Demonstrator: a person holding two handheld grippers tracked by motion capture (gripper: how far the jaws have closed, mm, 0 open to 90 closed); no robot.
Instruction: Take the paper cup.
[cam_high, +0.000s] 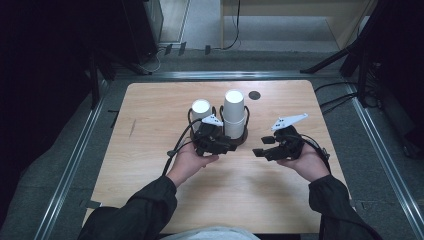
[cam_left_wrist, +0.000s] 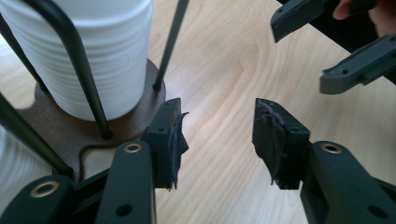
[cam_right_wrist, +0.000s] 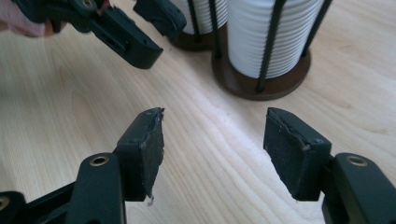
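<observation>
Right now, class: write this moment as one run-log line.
left gripper: open, empty, beside cup holder | right gripper: open, empty, over table | taller cup stack: in holder | shorter cup stack: in holder

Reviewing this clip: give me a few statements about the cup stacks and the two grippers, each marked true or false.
1. Two stacks of white cups stand in a wire holder. True.
2. The left gripper clamps a cup. False: nothing is between its jaws.
3. The right gripper is open over bare table. True.
4. Both stacks are equally tall. False: the right one is taller.
</observation>
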